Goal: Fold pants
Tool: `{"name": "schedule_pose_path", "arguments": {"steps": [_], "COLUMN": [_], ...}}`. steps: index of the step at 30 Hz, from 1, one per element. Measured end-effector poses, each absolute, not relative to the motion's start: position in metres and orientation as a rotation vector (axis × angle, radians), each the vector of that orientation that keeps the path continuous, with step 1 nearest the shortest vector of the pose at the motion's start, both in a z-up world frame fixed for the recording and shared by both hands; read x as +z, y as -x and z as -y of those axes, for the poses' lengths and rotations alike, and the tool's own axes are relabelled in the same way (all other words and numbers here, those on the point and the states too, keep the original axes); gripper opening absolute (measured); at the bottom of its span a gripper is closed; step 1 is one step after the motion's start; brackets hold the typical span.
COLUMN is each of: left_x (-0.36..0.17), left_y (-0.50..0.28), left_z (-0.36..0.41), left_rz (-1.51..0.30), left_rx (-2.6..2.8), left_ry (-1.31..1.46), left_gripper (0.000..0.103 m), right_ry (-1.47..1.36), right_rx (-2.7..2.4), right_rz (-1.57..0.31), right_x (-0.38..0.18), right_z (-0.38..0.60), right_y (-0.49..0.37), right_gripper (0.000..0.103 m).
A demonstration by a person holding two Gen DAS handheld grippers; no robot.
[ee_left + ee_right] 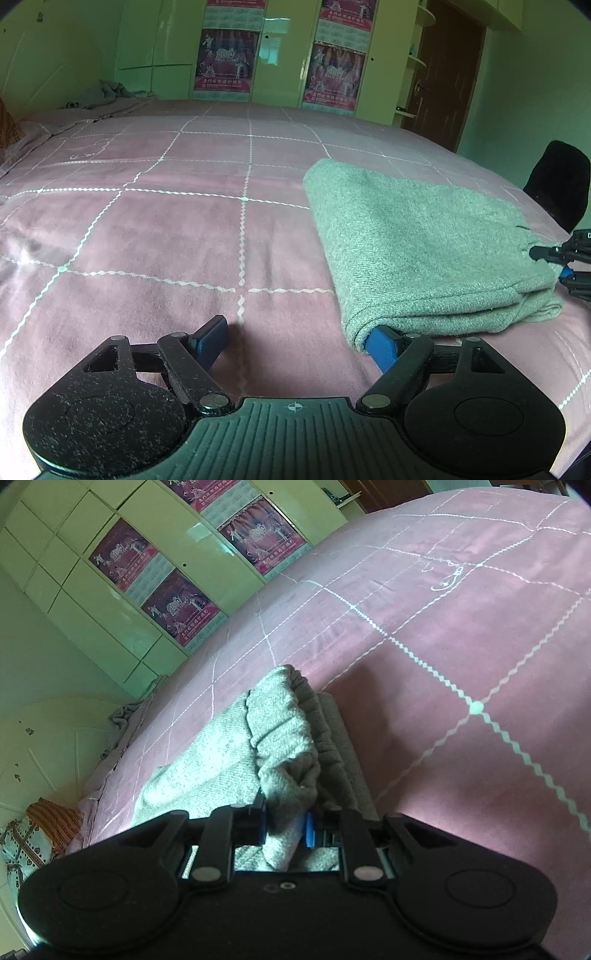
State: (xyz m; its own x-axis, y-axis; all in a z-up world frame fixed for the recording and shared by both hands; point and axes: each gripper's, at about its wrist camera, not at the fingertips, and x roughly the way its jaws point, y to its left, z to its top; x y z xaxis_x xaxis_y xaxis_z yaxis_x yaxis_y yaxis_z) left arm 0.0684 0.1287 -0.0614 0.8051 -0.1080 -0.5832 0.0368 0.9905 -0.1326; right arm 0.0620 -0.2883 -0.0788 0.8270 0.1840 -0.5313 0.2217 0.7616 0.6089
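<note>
Green-tinted bedroom: pale wardrobe doors (162,48) along the far wall carry several pink posters (226,59), and a brown door (443,74) stands at far right. Bed (147,229) is covered by a pink sheet with a white zigzag grid; a crumpled grey cloth (110,92) lies at its far left corner. Pants (417,251), grey-green knit, lie folded into a thick rectangular stack on the right part of the bed, fold edge toward the far side, layered open edges toward the near right. Left tool (299,341) sits low over the sheet at the near edge with its jaws spread wide; the left blue pad rests apart from the fabric over bare sheet, while the right blue pad (382,347) has its tip tucked under the stack's near left corner. Nothing is clamped between its pads. Right tool (286,825) is nearly closed, both blue pads pinching a bunched lump of the pants' gathered waistband, which rises from between the jaws and curls away toward the far side. In the left wrist view its fingertip (541,253) meets the right end of the stack. A dark rounded object (557,184) shows beyond the bed's right edge; what it is cannot be told.
</note>
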Motion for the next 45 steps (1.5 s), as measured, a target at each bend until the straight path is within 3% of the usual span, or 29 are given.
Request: {"name": "schedule_pose_path", "arguments": {"steps": [7, 11, 21, 24, 35, 37, 39, 42, 45], "left_x": [-0.059, -0.059, -0.059, -0.059, -0.053, -0.052, -0.051, -0.051, -0.059], "left_y": [-0.065, -0.065, -0.062, -0.062, -0.058, -0.059, -0.058, -0.058, -0.062], "left_z": [-0.129, -0.128, -0.125, -0.125, -0.119, -0.120, -0.126, -0.123, -0.123], "left_rz": [-0.640, -0.647, -0.646, -0.647, -0.595, -0.593, -0.587, -0.595, -0.642], "left_rx": [-0.072, -0.067, -0.064, -0.065, -0.060, -0.050, -0.035, -0.034, -0.043], "left_ry": [0.101, 0.091, 0.083, 0.086, 0.023, 0.030, 0.077, 0.052, 0.068], "left_gripper": [0.079, 0.079, 0.079, 0.079, 0.080, 0.079, 0.079, 0.080, 0.080], "right_ry": [-0.767, -0.671, -0.677, -0.696, -0.937, -0.944, -0.918, -0.912, -0.823], "right_rx": [-0.019, -0.050, -0.021, -0.044, 0.072, 0.077, 0.071, 0.140, 0.037], "right_rz": [-0.590, -0.600, -0.612, -0.592, -0.660, -0.680, -0.680, -0.569, -0.674], "right_x": [-0.078, -0.063, -0.065, -0.062, -0.088, -0.092, -0.091, -0.078, -0.088], "right_z": [0.302, 0.297, 0.298, 0.299, 0.302, 0.301, 0.298, 0.291, 0.287], "right_y": [-0.055, -0.050, -0.053, -0.049, -0.048, -0.055, -0.058, -0.046, -0.052], "right_gripper": [0.022, 0.042, 0.040, 0.046, 0.053, 0.053, 0.038, 0.034, 0.031]}}
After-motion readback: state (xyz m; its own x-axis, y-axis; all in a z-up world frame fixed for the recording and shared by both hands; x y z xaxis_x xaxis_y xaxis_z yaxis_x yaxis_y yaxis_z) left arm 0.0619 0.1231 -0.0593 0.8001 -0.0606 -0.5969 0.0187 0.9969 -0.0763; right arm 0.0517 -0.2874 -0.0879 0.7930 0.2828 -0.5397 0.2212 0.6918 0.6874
